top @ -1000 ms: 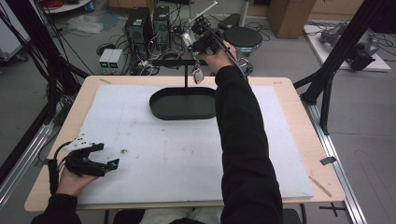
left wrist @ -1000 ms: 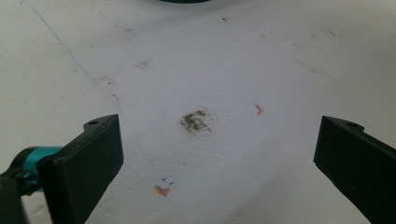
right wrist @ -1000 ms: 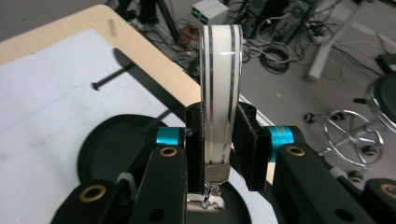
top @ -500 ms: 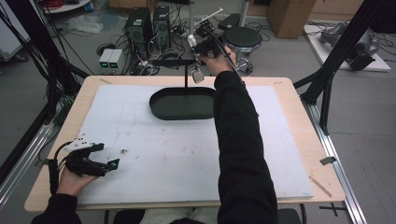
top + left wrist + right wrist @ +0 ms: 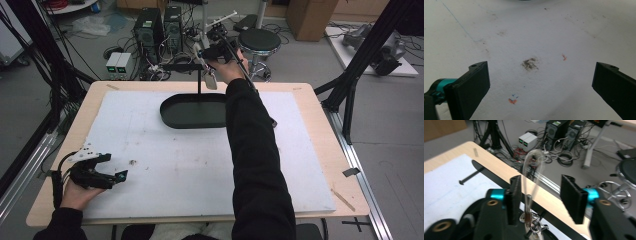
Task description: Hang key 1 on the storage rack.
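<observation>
At the upper middle of the high view, the right gripper (image 5: pixel 207 62) has just been opening, its jaws released around a light, floppy loop keychain with a pale tag (image 5: pixel 210 80) hanging from the black T-shaped stand (image 5: pixel 199 75). Best taken by the loop. The left gripper (image 5: pixel 116 178) rests open, empty.

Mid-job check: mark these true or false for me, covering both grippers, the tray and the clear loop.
1. The left gripper holds something. False: its jaws stand open over the white mat, with nothing between them.
2. The black tray sits on the far half of the mat. True.
3. The right gripper is clamped on the clear loop. False: its jaws have just been opening and stand apart, with the loop between them.
4. The right gripper is by the stand's crossbar, above the tray. True.
</observation>
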The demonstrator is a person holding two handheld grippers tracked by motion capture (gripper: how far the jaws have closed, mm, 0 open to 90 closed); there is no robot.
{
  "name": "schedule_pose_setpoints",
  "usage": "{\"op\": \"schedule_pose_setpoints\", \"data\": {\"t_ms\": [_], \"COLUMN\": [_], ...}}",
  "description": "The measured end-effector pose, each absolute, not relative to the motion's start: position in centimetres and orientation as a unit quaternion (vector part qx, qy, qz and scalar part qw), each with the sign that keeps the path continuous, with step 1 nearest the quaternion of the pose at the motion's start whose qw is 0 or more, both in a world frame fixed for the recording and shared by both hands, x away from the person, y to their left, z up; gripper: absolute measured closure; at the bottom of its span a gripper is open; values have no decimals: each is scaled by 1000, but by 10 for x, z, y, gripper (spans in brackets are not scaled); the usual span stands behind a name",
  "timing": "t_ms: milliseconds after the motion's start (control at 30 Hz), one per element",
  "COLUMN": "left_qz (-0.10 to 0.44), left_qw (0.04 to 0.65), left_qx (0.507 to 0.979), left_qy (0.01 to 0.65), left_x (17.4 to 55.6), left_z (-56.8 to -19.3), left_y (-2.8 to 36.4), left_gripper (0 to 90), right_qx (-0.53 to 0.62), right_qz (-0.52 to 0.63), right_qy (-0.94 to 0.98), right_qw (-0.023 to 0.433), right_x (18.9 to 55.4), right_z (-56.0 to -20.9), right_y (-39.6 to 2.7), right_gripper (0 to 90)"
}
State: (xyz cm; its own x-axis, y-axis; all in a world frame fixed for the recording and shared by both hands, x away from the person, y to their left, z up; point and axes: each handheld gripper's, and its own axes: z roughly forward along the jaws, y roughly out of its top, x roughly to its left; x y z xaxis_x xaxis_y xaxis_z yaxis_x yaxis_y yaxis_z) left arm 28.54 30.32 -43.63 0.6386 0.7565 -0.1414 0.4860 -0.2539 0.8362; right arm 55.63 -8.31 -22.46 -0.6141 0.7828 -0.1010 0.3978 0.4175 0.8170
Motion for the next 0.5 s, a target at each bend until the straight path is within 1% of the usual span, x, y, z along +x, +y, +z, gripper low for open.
{"op": "schedule_pose_setpoints", "data": {"t_ms": [67,100,167,200,267,300,333,500], "left_qz": [145,145,145,145,146,146,146,145], "left_qw": [461,461,461,461,461,461,460,460], "left_qx": [779,780,779,780,780,780,780,781], "left_qy": [398,398,398,398,398,398,398,397], "left_x": [286,286,286,286,286,286,286,285], "left_z": [-436,-437,-437,-436,-437,-437,-437,-437], "left_y": [303,303,303,303,303,303,303,302], "left_gripper": [19,19,19,19,19,19,19,19], "right_qx": [367,370,376,379,381,382,384,394], "right_qz": [389,389,388,388,387,387,388,390], "right_qy": [805,804,803,804,807,808,807,802], "right_qw": [257,257,251,242,229,227,225,223], "right_x": [555,555,555,555,556,556,555,553], "right_z": [-226,-227,-230,-232,-236,-238,-240,-247], "right_y": [-84,-85,-88,-91,-93,-95,-96,-106], "right_gripper": [422,392,271,189,91,79,6,7]}}
